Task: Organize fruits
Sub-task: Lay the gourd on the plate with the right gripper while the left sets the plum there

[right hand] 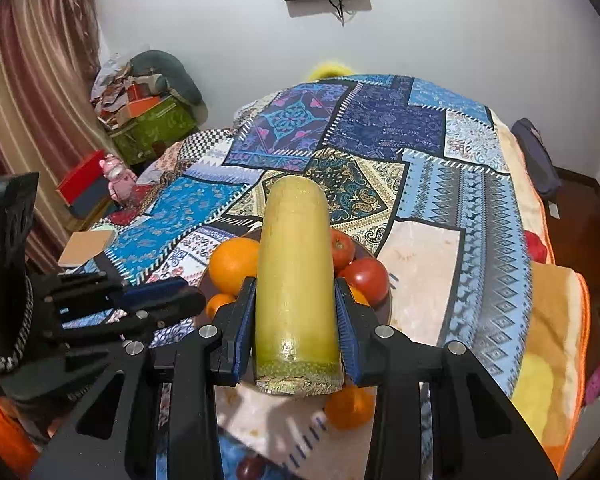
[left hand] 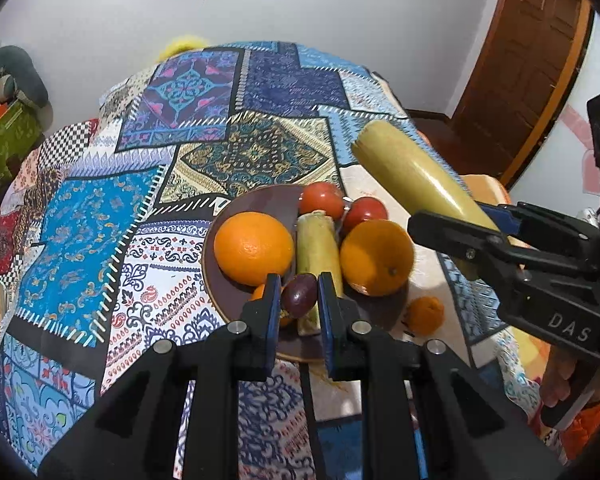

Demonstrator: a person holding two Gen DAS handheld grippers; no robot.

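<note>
A brown plate point(left hand: 220, 292) on the patchwork cloth holds two oranges point(left hand: 254, 248) point(left hand: 376, 256), two tomatoes point(left hand: 321, 199), a yellow-green cane piece point(left hand: 318, 248) and a small tangerine. My left gripper point(left hand: 299, 292) is shut on a dark purple fruit point(left hand: 299, 295) just above the plate's near side. My right gripper point(right hand: 296, 308) is shut on a second, thick yellow-green cane piece point(right hand: 296, 272), held above the plate's right side; it shows in the left wrist view point(left hand: 416, 178) too. A small tangerine point(left hand: 425, 315) lies on the cloth right of the plate.
The patchwork cloth point(left hand: 100, 216) covers a table or bed. A dark round fruit point(right hand: 250, 469) lies near the front edge. Boxes and clutter point(right hand: 148, 124) stand at the far left by a curtain. A wooden door point(left hand: 520, 60) is at the right.
</note>
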